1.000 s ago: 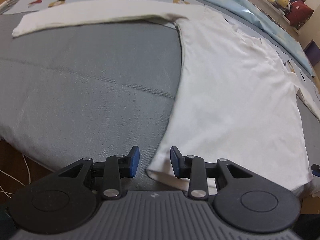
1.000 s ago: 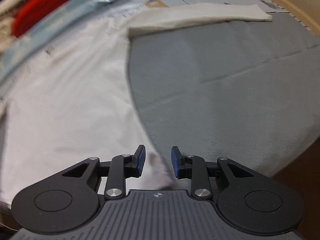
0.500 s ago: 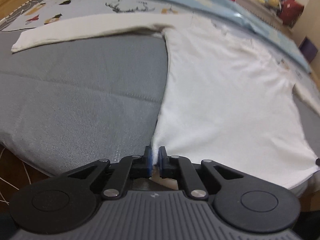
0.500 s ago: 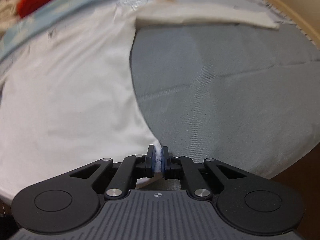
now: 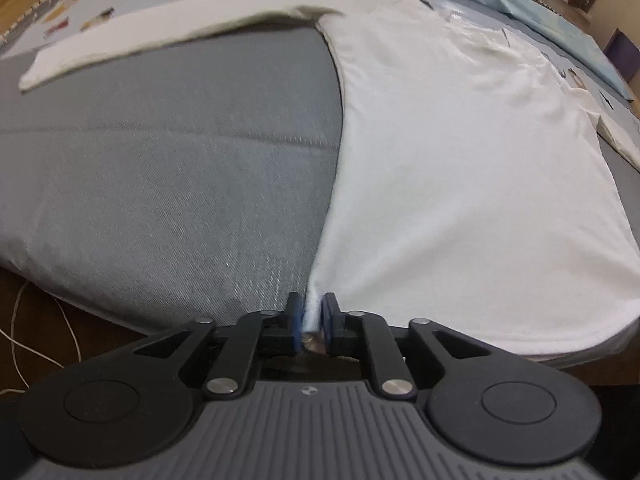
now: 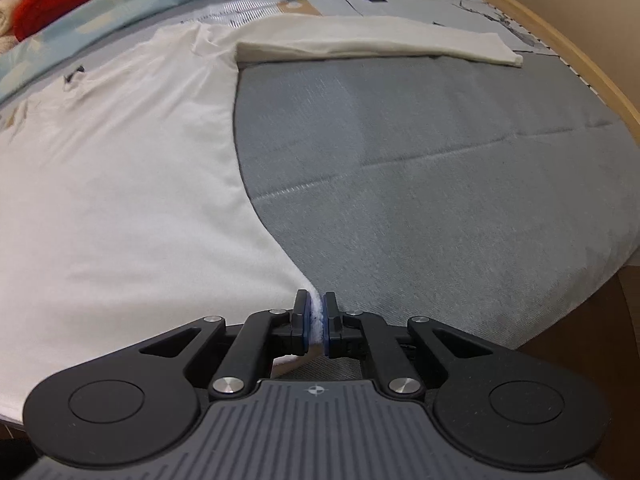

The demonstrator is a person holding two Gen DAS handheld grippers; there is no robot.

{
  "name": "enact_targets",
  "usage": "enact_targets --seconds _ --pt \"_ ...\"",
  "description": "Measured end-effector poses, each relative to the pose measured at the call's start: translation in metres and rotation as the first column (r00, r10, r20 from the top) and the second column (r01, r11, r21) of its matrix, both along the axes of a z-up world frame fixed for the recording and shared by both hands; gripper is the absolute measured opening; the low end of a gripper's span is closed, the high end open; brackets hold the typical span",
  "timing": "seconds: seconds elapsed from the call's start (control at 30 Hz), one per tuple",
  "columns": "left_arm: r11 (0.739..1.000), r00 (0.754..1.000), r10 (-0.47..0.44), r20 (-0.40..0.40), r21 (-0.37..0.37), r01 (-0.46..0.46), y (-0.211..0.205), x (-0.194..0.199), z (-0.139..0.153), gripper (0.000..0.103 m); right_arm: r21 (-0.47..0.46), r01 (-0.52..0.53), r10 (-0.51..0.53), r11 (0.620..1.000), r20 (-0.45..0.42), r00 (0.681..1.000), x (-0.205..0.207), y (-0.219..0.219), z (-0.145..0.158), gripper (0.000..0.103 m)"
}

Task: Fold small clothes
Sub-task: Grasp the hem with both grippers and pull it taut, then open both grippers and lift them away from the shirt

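1. The left gripper, at the bottom centre of its frame, is clenched on the hem corner of the white shirt; its jaws have just been closing and then eased a little, with cloth pinched between the blue pads.
2. From there the shirt spreads up and to the right over the grey mattress, one sleeve running to the upper left.
3. The right gripper, at the bottom centre, is clamped on the other hem corner.
4. Here the shirt fills the left of the frame, its sleeve reaching to the upper right across the mattress.
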State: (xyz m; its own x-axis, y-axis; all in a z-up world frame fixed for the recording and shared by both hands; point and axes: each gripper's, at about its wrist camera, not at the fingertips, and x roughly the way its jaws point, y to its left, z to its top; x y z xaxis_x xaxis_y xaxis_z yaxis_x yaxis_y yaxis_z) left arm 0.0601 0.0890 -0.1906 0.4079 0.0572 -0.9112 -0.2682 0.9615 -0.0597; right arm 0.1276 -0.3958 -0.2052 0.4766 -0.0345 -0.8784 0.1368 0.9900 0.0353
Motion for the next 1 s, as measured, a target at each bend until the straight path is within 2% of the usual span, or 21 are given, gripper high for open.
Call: enact_targets --seconds 0.07,0.1,0.2,0.3,0.37,0.47,0.53,0.63,0.7,0.77,0.83,0.87,0.93,1.0 --pt "1.0 0.999 -0.001 0.049 0.029 -0.001 0.001 0.0 0.011 0.019 -0.047 0.022 -0.022 0.999 0.004 1.0 -0.001 0.001 0.001 0.006" --pt "0.999 0.997 -0.004 0.08 0.039 0.0 0.0 0.0 0.017 0.024 -0.064 0.036 -0.035 0.997 0.02 0.999 -0.002 0.001 0.004 0.006" --pt "0.999 0.989 -0.038 0.145 0.035 0.033 -0.005 -0.001 0.026 0.026 -0.064 0.069 -0.062 0.996 0.111 0.992 -0.006 -0.002 0.02 0.008" --pt "0.996 0.985 -0.092 0.148 0.035 0.088 -0.015 0.004 0.024 0.026 -0.073 0.045 -0.027 0.996 0.231 0.973 -0.01 0.001 0.037 0.013" --pt "0.994 0.988 -0.11 0.105 0.034 0.107 -0.02 0.008 0.014 0.026 -0.035 -0.013 0.02 0.999 0.203 0.979 -0.007 0.006 0.033 0.017" --pt "0.991 0.991 -0.133 -0.027 0.03 0.134 -0.025 0.01 -0.01 0.029 -0.003 -0.078 0.078 0.997 0.04 0.996 0.001 0.013 0.009 0.02" --pt "0.986 0.988 -0.151 -0.018 0.062 0.152 -0.032 0.012 -0.007 0.029 -0.049 -0.109 0.106 0.993 -0.073 0.992 0.003 0.021 -0.008 0.02" --pt "0.983 0.984 -0.175 0.036 0.064 0.172 -0.038 0.009 0.0 0.031 -0.065 -0.122 0.119 0.99 -0.041 0.992 0.002 0.023 -0.004 0.021" --pt "0.983 0.983 -0.18 0.04 0.046 0.178 -0.041 0.009 -0.001 0.034 -0.056 -0.117 0.117 0.991 -0.005 0.993 0.001 0.022 0.001 0.023" --pt "0.982 0.983 -0.184 -0.005 0.043 0.184 -0.042 0.009 -0.011 0.035 -0.059 -0.116 0.114 0.992 -0.027 0.993 0.002 0.021 -0.003 0.024" --pt "0.978 0.98 -0.198 -0.006 0.07 0.198 -0.044 0.006 -0.012 0.037 -0.061 -0.124 0.119 0.99 -0.081 0.99 0.0 0.022 -0.014 0.024" --pt "0.977 0.981 -0.196 -0.001 0.079 0.196 -0.045 0.006 -0.01 0.037 -0.072 -0.136 0.13 0.988 -0.081 0.988 -0.001 0.023 -0.015 0.023" --pt "0.98 0.982 -0.187 0.036 0.081 0.184 -0.045 0.003 -0.004 0.038 -0.108 -0.151 0.147 0.983 -0.046 0.988 -0.004 0.03 -0.008 0.024" --pt "0.984 0.984 -0.172 0.054 0.066 0.168 -0.043 0.003 -0.002 0.039 -0.104 -0.144 0.147 0.984 0.015 0.989 -0.006 0.03 0.001 0.024"
